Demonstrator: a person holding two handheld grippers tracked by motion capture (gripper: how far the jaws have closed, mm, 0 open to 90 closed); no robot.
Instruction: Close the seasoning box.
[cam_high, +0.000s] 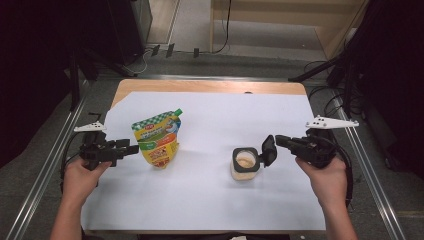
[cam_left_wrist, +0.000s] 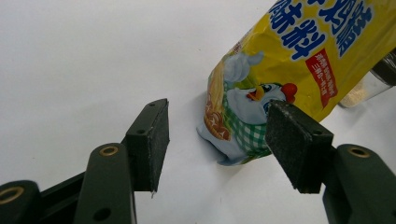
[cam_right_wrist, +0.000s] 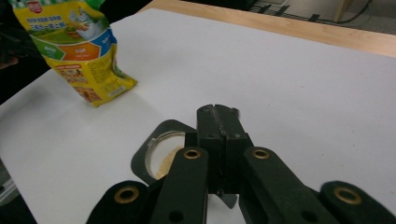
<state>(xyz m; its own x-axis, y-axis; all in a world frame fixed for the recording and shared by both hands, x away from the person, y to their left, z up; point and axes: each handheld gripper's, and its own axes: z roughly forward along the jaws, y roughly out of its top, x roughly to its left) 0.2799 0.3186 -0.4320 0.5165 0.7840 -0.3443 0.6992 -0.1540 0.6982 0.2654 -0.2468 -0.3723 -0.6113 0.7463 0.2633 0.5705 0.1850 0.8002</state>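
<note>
Left tool (cam_high: 131, 148), held at the table's (cam_high: 210, 200) left side, has its jaws parted and gripping nothing, aimed at a yellow seasoning pouch (cam_high: 157, 139) just beside them. That pouch stands upright — green checked top, cartoon chicken, blue lettering too cropped to read in the left gripper view. Near the centre sits a small clear jar (cam_high: 245, 165) of pale powder, its black flip lid (cam_high: 268, 150) open. Right tool (cam_high: 280, 140), jaws clenched together with nothing between them, sits just beside the lid — its jaws hide part of the jar in the right gripper view.

high view overhead, gripper views close, sharing pouch (cam_high: 157, 138)
</note>
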